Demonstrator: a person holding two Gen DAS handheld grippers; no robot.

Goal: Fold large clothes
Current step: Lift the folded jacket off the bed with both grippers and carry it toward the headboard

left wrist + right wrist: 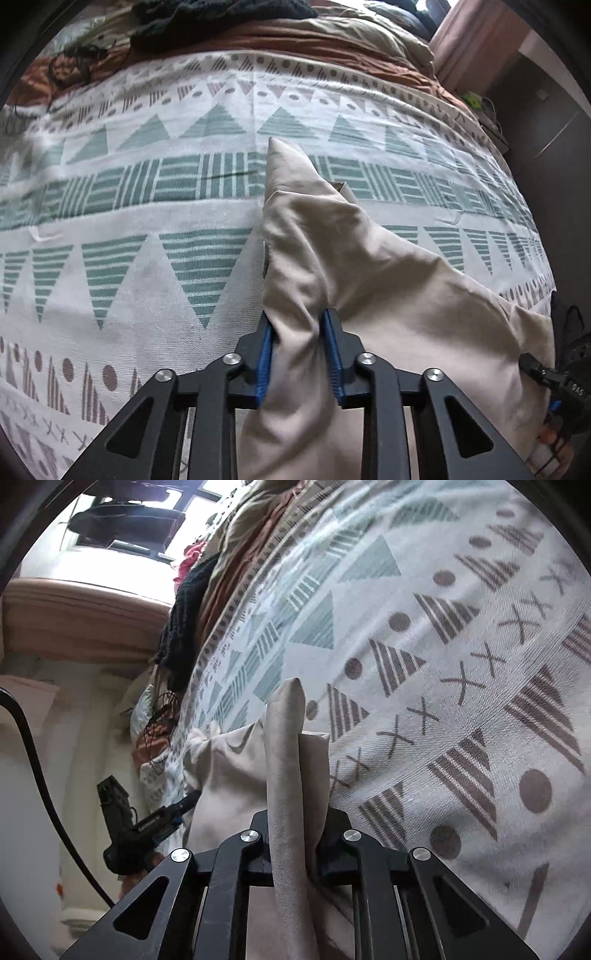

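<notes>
A large beige garment (369, 280) lies bunched on a bed with a patterned cover (129, 221). My left gripper (300, 325) is shut on a fold of the beige garment, whose corner points up ahead of the blue pads (266, 362). In the right wrist view my right gripper (295, 823) is shut on another edge of the same garment (288, 746), which stands up between the jaws. The other gripper shows at the left of that view (147, 827), and the right gripper shows at the right edge of the left wrist view (546, 373).
The bed cover (443, 664) has green and brown triangles, dots and crosses. A brown sheet (295, 40), dark knitted cloth (221, 11) and tangled cables (77, 59) lie at the far side. A wooden bed frame (74, 613) and a black cable (33, 746) are at the left.
</notes>
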